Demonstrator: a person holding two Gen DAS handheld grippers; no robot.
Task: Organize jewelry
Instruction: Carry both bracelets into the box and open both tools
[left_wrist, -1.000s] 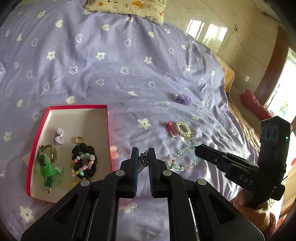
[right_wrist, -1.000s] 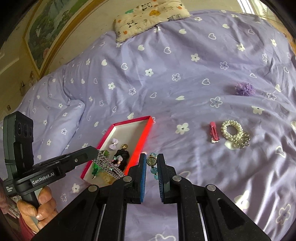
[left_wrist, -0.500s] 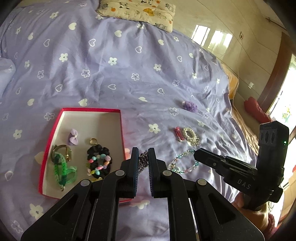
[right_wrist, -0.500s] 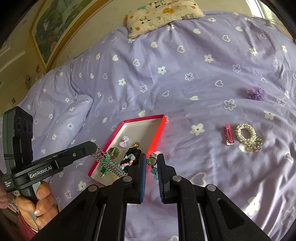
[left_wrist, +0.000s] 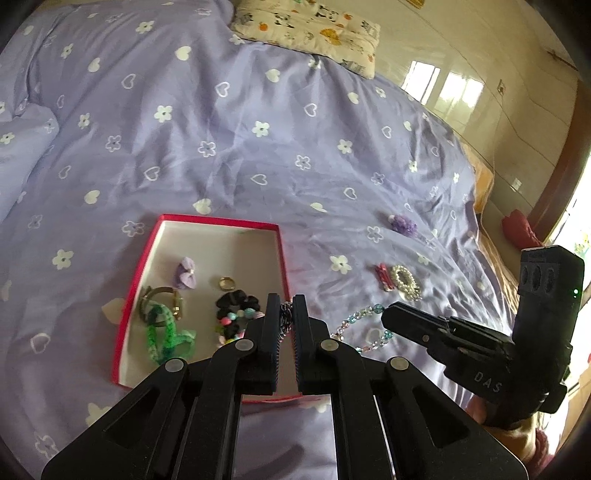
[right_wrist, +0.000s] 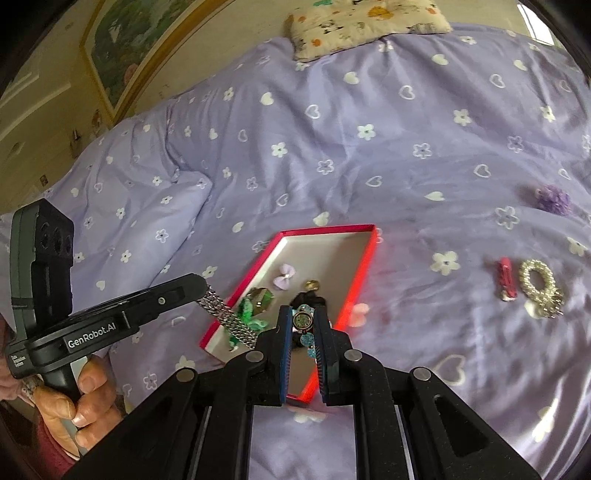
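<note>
Holding a silver chain bracelet (right_wrist: 226, 319) in your left claw (left_wrist: 286, 308), you had its jaws pinched tight on one end while the links hung slack over the near corner of the red box (left_wrist: 280, 251). Your right claw (right_wrist: 303, 320) was clamped on a beaded watch bracelet (right_wrist: 303, 319), its small round face caught between the jaws and turquoise beads trailing below; in the left view the same strand of pale blue and pink beads (left_wrist: 356, 317) looped out from that claw's tip. Both claws hung above the box's near end. Inside the box lay a lilac bow (left_wrist: 187, 273), a gold ring (left_wrist: 226, 283), a black scrunchie with coloured beads (left_wrist: 236, 312), a green woven band (left_wrist: 166, 332) and a dark watch (left_wrist: 162, 295). Out on the bed (left_wrist: 221, 147), well apart from the box, a red hair clip (right_wrist: 505, 277) lay just beside a pearl bracelet (right_wrist: 537, 282), and a purple flower piece (right_wrist: 553, 198) sat farther off. Your left hand (right_wrist: 79, 398) wrapped the handle of its claw, and a patterned pillow (left_wrist: 306, 29) lay at the head of the bed.
</note>
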